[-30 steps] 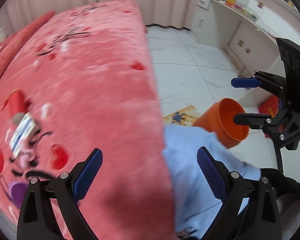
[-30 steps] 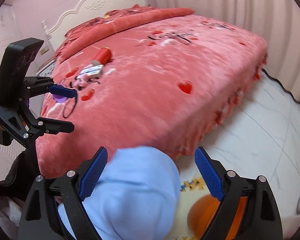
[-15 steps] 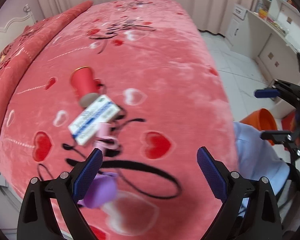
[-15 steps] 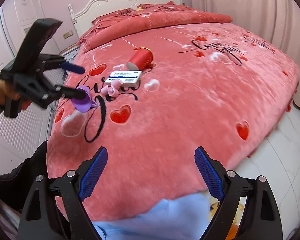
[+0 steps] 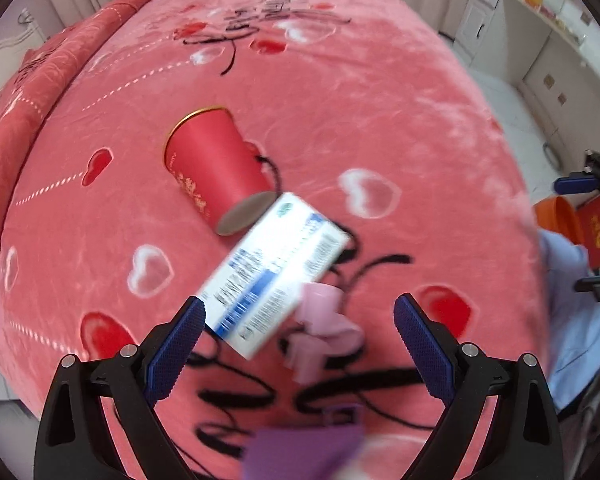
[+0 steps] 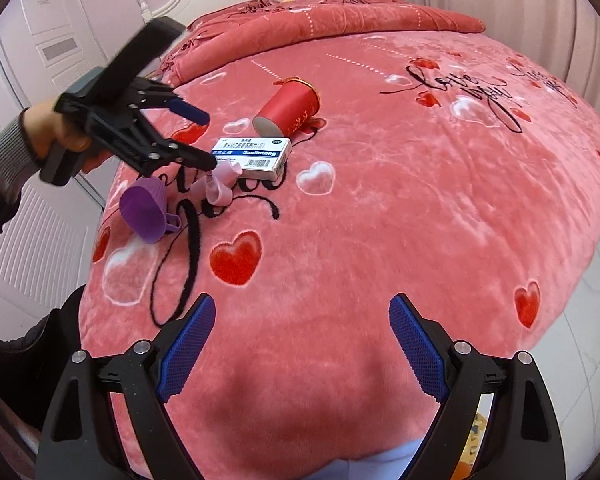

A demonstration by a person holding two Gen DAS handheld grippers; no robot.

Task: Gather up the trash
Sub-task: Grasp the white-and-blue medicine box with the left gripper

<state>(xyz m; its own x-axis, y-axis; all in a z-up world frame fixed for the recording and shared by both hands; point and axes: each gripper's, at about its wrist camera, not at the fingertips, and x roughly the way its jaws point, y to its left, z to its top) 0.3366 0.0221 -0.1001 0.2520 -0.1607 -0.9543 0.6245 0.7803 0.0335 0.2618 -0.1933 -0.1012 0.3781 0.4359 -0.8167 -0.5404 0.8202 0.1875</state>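
Left wrist view: the left gripper (image 5: 296, 320) hangs low over the bed (image 5: 400, 128), its fingers (image 5: 180, 344) spread wide and holding nothing, with the white-and-blue medicine box (image 5: 276, 276) just ahead of the left finger and the crumpled pink wrapper (image 5: 320, 332) between the 2 fingers. Step in hand, as judged — the approach to the first pickup; no piece of trash is gripped yet. Which piece is the target cannot be told, since box and wrapper lie touching. The next move calls for lowering the fingers around 1 item and closing without dragging its neighbour across the plush cover.

Count of trash on the bed — 4 items: 1 red paper cup (image 6: 290, 110) lying on its side, its base beside the box; 1 medicine box; 1 pink wrapper; 1 purple cup (image 6: 144, 210) nearest the bed edge, also tipped over. All 4 sit in 1 loose cluster.

Right wrist view: the right gripper (image 6: 300, 344) waits near the bed's foot, well apart from the cluster, fingers wide and empty. 1 orange bin (image 5: 556, 220) stands on the floor beyond the bed's far side, the likely destination.
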